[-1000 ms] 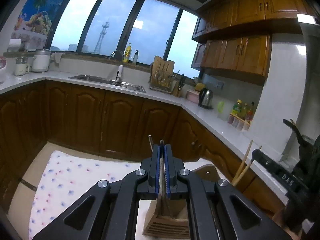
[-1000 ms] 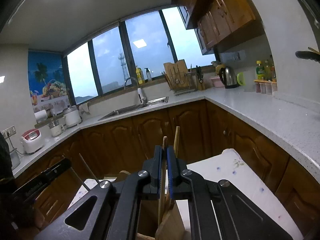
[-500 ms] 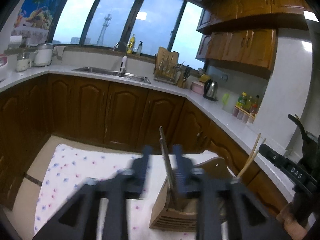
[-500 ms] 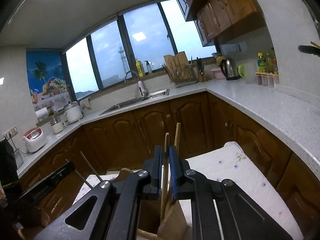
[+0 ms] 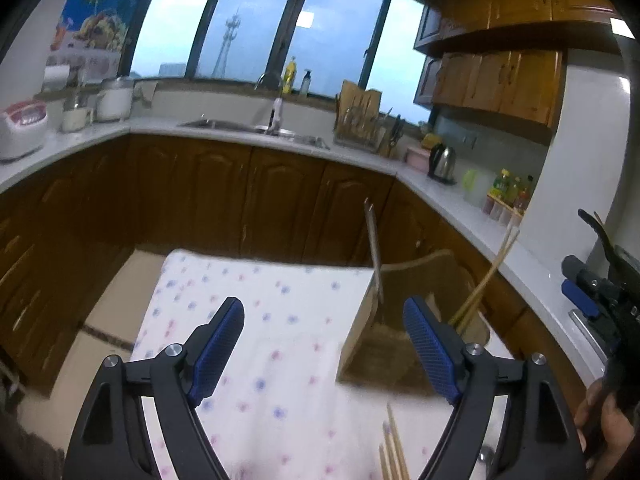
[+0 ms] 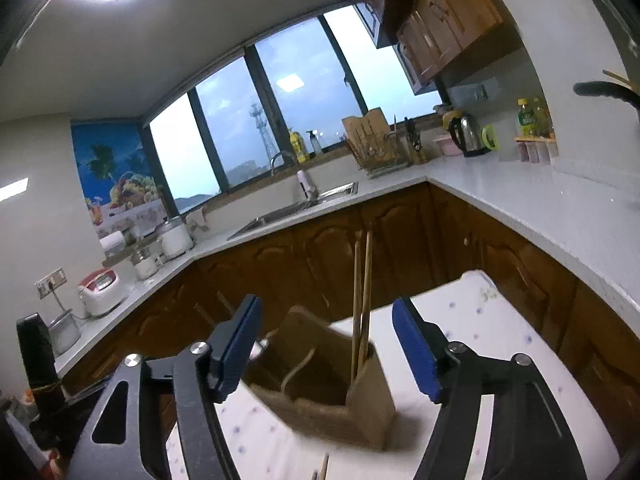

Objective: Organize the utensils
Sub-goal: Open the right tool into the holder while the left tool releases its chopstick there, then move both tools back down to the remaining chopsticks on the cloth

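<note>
Left gripper (image 5: 323, 350): jaws spread wide, just been opening, nothing between the pads. They frame bare dotted cloth (image 5: 256, 320) on the table. The wooden holder (image 5: 384, 352) stands ahead and right of centre, partly behind the right-hand pad, not touched. A grey metal utensil handle (image 5: 374, 248) rises from the holder, leaning slightly, clear of both pads. A chopstick pair (image 5: 486, 280) leans out of the holder's far side to the right. More chopsticks (image 5: 392, 452) lie loose on the cloth at the bottom edge, near the right-hand arm of the gripper.

Right gripper (image 6: 326, 350): jaws also wide apart, just been opening, grasping nothing. The holder (image 6: 340, 392) sits low between the two pads, beyond them. The chopstick pair (image 6: 362, 300) stands nearly upright in its right compartment, centred in the gap, touching neither pad. Tips of loose chopsticks (image 6: 322, 468) show at the bottom edge. Both views blurred near the holder.
</note>
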Demonstrator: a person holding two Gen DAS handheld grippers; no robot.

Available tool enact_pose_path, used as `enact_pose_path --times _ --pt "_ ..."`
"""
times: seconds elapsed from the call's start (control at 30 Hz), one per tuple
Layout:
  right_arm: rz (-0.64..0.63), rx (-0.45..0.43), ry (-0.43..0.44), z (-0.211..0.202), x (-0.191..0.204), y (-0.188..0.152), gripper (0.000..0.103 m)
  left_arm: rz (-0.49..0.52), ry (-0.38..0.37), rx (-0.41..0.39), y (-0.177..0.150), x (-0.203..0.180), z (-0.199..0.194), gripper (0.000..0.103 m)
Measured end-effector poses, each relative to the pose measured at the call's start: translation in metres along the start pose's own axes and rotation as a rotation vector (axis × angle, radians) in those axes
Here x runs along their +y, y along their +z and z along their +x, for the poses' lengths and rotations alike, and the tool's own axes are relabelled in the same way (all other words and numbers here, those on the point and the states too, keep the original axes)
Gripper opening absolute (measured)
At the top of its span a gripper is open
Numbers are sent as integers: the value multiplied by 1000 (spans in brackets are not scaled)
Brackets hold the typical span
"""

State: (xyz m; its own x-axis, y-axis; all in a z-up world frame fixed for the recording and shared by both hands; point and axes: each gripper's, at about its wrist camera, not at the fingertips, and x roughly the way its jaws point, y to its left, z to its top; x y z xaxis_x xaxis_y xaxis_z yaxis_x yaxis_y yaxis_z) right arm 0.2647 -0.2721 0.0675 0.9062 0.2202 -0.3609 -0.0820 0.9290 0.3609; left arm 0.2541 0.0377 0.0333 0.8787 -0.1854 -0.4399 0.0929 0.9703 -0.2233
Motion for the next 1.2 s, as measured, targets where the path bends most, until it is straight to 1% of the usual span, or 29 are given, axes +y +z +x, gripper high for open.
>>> enact_pose_path --times 0.07,0.17,0.23,0.37,0.63,0.8,0.83,1.03,1.1,1.13,1.2 --pt "-3 16 15 -9 2 -7 80 -9 4 16 -3 1 -15 82" --pt "-12 58 37 -21 6 -21 86 -10 11 36 -7 0 -37 82" --pt "-11 91 52 -29 6 -32 86 -9 12 55 -10 4 -50 82" --pt "-23 136 49 -44 7 -52 86 -6 26 87 -15 7 -73 82" --pt "-41 214 21 -69 7 -90 86 12 16 167 -44 -1 -110 82" --pt "-39 256 8 -78 4 -110 86 2 16 201 -60 -4 -122 82" --pt "-42 267 4 -79 5 -114 86 -3 32 220 -62 -4 -125 82" --pt "-67 298 -3 -85 10 -134 86 -13 37 258 -71 -1 -133 82" --pt "-64 315 4 -84 11 -139 87 -21 41 268 -72 -1 -134 82" --pt "-62 323 4 -83 10 -141 90 -22 43 272 -72 0 -133 82" --pt "-62 328 -2 -81 11 -146 90 -20 48 282 -74 0 -133 82"
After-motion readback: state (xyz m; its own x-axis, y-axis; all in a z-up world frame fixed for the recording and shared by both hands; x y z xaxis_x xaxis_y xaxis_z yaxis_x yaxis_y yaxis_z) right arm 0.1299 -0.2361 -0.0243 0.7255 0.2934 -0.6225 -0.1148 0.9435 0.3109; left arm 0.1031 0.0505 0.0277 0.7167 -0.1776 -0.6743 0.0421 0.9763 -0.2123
